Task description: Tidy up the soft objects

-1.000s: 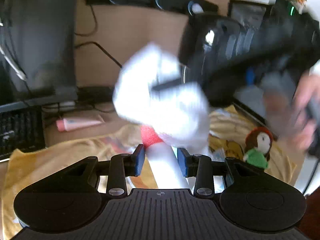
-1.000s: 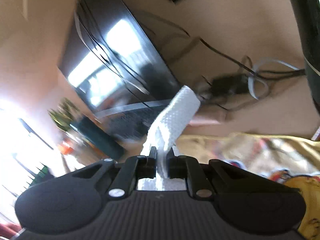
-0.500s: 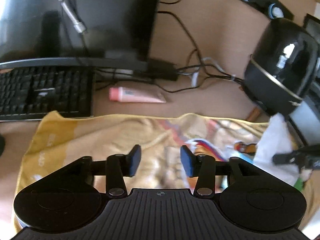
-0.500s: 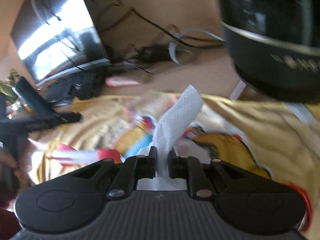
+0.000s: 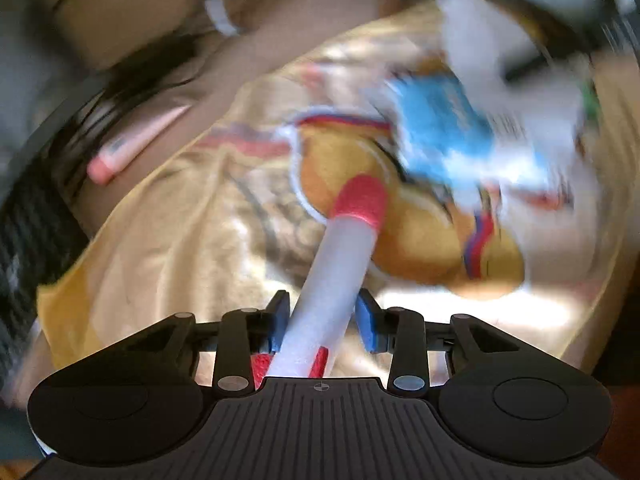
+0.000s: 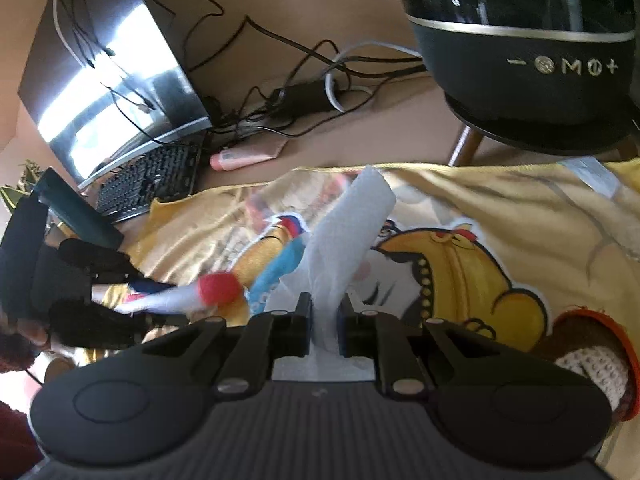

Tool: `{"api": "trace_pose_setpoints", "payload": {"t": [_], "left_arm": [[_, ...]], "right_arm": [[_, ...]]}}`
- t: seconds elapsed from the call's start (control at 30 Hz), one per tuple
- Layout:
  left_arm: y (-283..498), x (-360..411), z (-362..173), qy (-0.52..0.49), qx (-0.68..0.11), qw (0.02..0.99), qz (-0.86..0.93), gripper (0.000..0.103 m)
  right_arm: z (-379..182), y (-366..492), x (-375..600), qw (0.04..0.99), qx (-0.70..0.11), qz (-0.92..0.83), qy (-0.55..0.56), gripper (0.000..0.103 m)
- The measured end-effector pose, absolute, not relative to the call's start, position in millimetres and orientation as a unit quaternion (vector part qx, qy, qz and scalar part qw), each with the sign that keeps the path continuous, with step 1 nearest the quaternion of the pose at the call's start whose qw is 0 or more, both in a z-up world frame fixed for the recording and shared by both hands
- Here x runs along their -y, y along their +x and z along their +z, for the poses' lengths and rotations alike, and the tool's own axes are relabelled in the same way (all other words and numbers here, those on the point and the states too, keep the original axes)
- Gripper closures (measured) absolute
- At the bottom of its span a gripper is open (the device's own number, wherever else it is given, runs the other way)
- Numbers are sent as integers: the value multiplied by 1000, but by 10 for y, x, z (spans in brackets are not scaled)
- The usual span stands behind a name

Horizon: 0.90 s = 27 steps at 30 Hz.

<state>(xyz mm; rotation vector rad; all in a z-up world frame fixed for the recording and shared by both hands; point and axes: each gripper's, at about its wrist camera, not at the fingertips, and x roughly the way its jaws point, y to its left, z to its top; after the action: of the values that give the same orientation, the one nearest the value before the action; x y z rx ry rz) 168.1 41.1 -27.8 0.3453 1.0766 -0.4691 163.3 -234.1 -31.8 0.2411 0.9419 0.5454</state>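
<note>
A white sock with a red toe (image 5: 340,264) lies on the yellow cartoon towel (image 5: 168,240) and runs between the fingers of my left gripper (image 5: 323,322). The jaws stand open, with a gap showing beside the right pad. In the right wrist view the same red-toed sock (image 6: 188,292) sticks out from the left gripper (image 6: 96,292) at the left edge. My right gripper (image 6: 324,312) is shut on a second white sock (image 6: 352,220), which stands up over the towel (image 6: 520,220). In the left wrist view that sock (image 5: 484,44) is a blur at the top right.
A black round speaker (image 6: 520,40) stands behind the towel at the right. A monitor (image 6: 112,72), keyboard (image 6: 148,176), tangled cables (image 6: 300,92) and a pink tube (image 6: 248,156) sit at the back left. A knitted doll (image 6: 592,360) lies on the towel's right end.
Half a second ago my left gripper hung empty over the towel; now the red-toed sock lies between its open fingers. My right gripper kept its white sock and swung toward the towel's middle.
</note>
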Motion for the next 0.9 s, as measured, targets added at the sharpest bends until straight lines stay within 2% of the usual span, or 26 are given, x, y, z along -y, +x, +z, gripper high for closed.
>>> {"api": "trace_pose_setpoints", "payload": {"t": [0.1, 0.17, 0.23, 0.4, 0.5, 0.6, 0.73, 0.83, 0.9], "left_arm": [[1939, -787, -126, -15, -494, 858, -137, 63], [2029, -975, -139, -103, -481, 867, -77, 60], [2050, -1063, -212, -168, -474, 863, -49, 44], [1931, -979, -168, -191, -460, 867, -16, 30], [1777, -848, 43, -206, -439, 872, -62, 9], [1746, -447, -60, -216, -493, 824, -180, 9], [1823, -75, -399, -204, -546, 780, -227, 9], [1900, -111, -508, -244, -547, 766, -234, 9], [1925, -175, -463, -232, -529, 785, -226, 9]], "right_arm": [[-387, 1663, 2369, 844, -456, 251, 129, 88], [-440, 1677, 2394, 842, -463, 241, 137, 88], [-460, 1683, 2404, 841, -466, 240, 136, 88], [-462, 1708, 2494, 844, -469, 216, 144, 88], [-516, 1706, 2589, 834, -477, 212, 178, 88], [-648, 1704, 2591, 824, -496, 198, 190, 88], [-707, 1666, 2484, 800, -510, 227, 219, 88], [-699, 1631, 2314, 775, -513, 275, 248, 88], [-672, 1610, 2163, 771, -516, 298, 226, 88]]}}
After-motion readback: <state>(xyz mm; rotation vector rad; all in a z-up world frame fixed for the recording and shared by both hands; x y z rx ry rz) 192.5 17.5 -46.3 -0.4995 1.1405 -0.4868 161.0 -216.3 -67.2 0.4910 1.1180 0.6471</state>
